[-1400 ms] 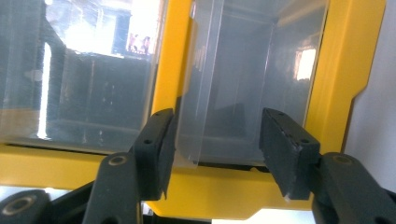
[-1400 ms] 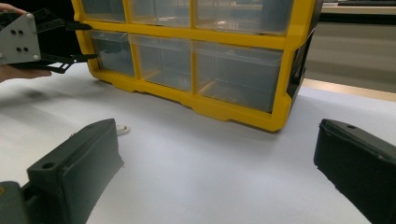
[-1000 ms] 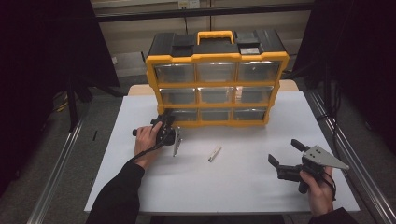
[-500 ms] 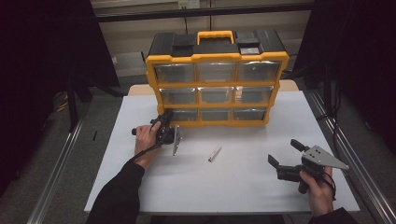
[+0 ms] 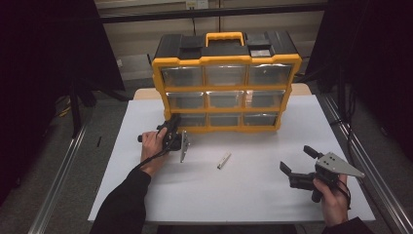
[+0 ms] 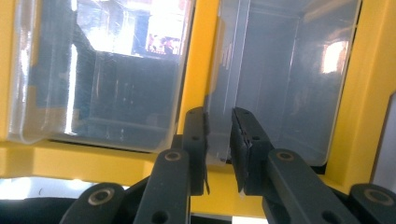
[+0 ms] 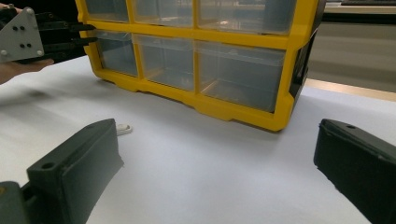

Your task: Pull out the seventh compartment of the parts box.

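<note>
A yellow organizer with clear drawers stands at the back of the white table. My left gripper, rolled on its side, is at the bottom-left drawer. Its jaws have just been closing. In the left gripper view the left gripper has its pads pressed on the clear lip of that drawer. The right gripper view has the left gripper at the drawer's top edge. My right gripper rests open near the front right, nothing between its jaws.
A small white piece lies on the table between the two hands; it is also in the right gripper view. Metal rails run along both sides of the table. Dark floor surrounds it.
</note>
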{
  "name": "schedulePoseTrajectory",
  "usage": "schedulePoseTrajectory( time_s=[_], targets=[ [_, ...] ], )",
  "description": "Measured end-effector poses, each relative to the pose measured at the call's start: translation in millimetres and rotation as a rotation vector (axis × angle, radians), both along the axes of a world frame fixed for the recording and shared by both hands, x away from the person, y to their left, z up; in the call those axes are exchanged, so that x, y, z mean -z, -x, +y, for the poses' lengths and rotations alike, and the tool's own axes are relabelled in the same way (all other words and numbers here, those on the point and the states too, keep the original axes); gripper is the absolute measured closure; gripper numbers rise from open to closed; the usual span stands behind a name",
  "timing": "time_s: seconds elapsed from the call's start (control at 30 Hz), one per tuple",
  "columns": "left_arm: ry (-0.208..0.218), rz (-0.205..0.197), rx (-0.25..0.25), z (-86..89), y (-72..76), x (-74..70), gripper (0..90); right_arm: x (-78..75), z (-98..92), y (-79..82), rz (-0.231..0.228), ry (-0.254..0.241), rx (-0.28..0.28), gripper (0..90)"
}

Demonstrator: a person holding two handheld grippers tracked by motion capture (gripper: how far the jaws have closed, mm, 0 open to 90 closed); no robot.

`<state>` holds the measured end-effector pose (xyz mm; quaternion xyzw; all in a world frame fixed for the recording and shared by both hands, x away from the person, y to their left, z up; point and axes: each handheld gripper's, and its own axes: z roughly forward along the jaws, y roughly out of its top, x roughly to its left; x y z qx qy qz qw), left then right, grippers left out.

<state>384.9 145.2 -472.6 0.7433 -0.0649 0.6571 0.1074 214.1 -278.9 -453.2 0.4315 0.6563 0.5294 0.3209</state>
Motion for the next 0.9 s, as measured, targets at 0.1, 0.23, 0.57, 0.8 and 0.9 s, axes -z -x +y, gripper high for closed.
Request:
schedulePoseTrajectory(
  time_s=[0.1, 0.23, 0.57, 0.8, 0.9],
  targets=[
    [0.0, 0.0, 0.012, 0.5, 0.5, -1.5, 76.6, 0.1, -0.5, -0.2, 0.0, 0.002, 0.0, 0.0],
    [-0.01, -0.004, 0.001, 0.1, 2.2, -2.3, 76.5, 0.1, -0.5, 0.1, 0.0, 0.002, -0.001, 0.0],
    [0.055, 0.009, 0.028, -0.4, 2.8, 0.2, 76.0, -0.2, -0.9, 0.5, -0.002, 0.004, -0.001, 0.0],
    [-0.02, 0.009, 0.012, -0.4, 4.6, -2.7, 76.5, -0.1, -0.5, 0.6, -0.001, 0.0, -0.001, 0.0],
    [-0.005, -0.005, 0.008, 0.1, 6.0, -1.6, 76.6, 0.0, -0.9, 0.5, -0.002, 0.004, -0.001, 0.0]
  ],
)
